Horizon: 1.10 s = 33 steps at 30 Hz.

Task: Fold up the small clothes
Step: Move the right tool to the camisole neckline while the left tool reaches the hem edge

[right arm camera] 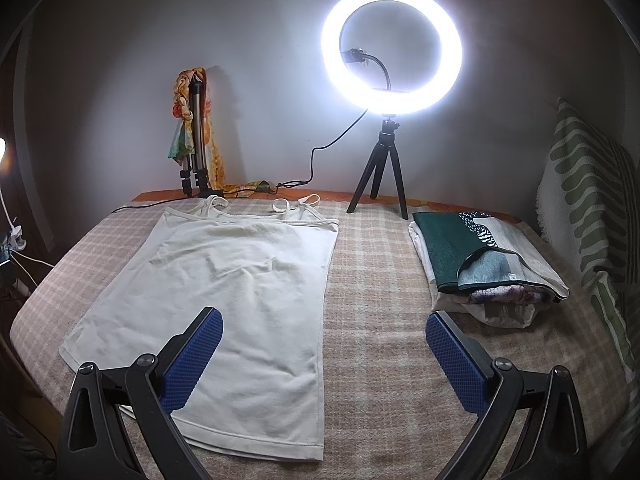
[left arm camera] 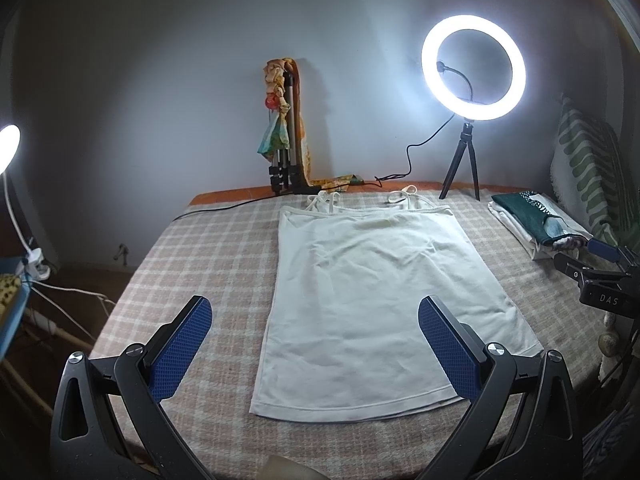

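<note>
A white strappy top (left arm camera: 372, 292) lies flat and spread out on the checked blanket (left arm camera: 208, 248), straps at the far end, hem toward me. It also shows in the right wrist view (right arm camera: 232, 300). My left gripper (left arm camera: 314, 344) is open and empty, held above the hem end of the top. My right gripper (right arm camera: 324, 356) is open and empty, above the top's right edge and the blanket (right arm camera: 380, 300). The right gripper also shows at the right edge of the left wrist view (left arm camera: 600, 268).
A pile of folded clothes (right arm camera: 480, 260) lies at the right of the blanket. A lit ring light on a tripod (right arm camera: 390, 48) stands at the back, its cable trailing left. A folded tripod with a scarf (right arm camera: 196, 128) leans on the wall. A striped cushion (right arm camera: 592, 200) is at the right.
</note>
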### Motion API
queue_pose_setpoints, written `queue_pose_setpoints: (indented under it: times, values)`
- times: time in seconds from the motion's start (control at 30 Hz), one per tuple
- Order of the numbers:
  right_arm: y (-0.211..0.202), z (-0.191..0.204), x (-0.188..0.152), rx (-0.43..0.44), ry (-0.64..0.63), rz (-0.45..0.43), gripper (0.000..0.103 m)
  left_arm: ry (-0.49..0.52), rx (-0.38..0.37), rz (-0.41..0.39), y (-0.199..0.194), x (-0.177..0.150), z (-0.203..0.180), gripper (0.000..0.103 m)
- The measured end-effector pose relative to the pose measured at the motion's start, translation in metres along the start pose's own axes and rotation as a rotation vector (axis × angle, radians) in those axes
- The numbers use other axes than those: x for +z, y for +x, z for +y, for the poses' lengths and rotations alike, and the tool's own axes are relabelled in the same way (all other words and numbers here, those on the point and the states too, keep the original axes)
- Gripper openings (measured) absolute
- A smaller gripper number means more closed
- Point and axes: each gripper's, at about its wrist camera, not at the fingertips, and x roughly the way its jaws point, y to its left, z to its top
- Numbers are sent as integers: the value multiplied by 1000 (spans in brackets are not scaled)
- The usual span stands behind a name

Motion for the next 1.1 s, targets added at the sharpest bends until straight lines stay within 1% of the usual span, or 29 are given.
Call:
queue_pose_setpoints:
  times: [0.07,0.17,0.23,0.3,0.4,0.47,0.5,0.57,0.6,0.67,0.7,0.77,0.8,0.83,0.87,0.97,1.1]
  values:
    - [2,4,1,4,-8,-3,103,-11,-8,10,3,-1,5,103]
    - [4,9,2,16,-14,-4,103,-32,-39,19,7,-6,13,103]
    - [7,12,3,29,-12,-1,103,-60,-69,26,13,-11,21,103]
    - [9,17,6,34,-14,-1,103,-88,-83,36,20,-16,29,103]
    - [15,27,10,35,-27,0,103,-114,-64,89,34,-21,40,101]
    - [22,35,13,53,-38,13,103,-133,-69,133,44,-26,48,101]
    - [26,40,15,65,-45,25,103,-134,-79,153,48,-29,51,99]
    - [32,49,18,94,-55,46,102,-122,-82,183,55,-35,56,90]
    - [35,54,19,112,-59,53,102,-113,-80,195,58,-38,58,88]
    - [39,66,23,142,-75,58,102,-113,-91,219,66,-43,65,78]
    - [42,71,26,157,-83,62,102,-129,-100,235,70,-46,69,76]
    - [47,82,34,189,-95,69,101,-178,-144,269,77,-52,79,64]
    - [50,88,38,205,-98,71,99,-200,-160,285,80,-56,83,60]
    - [54,93,44,224,-104,74,99,-220,-174,304,84,-61,88,53]
    - [58,100,50,239,-115,76,97,-235,-183,319,88,-65,91,48]
    - [75,124,65,271,-159,94,92,-247,-200,352,97,-75,95,39]
    - [103,159,84,341,-199,150,85,-241,-211,371,99,-82,96,38]
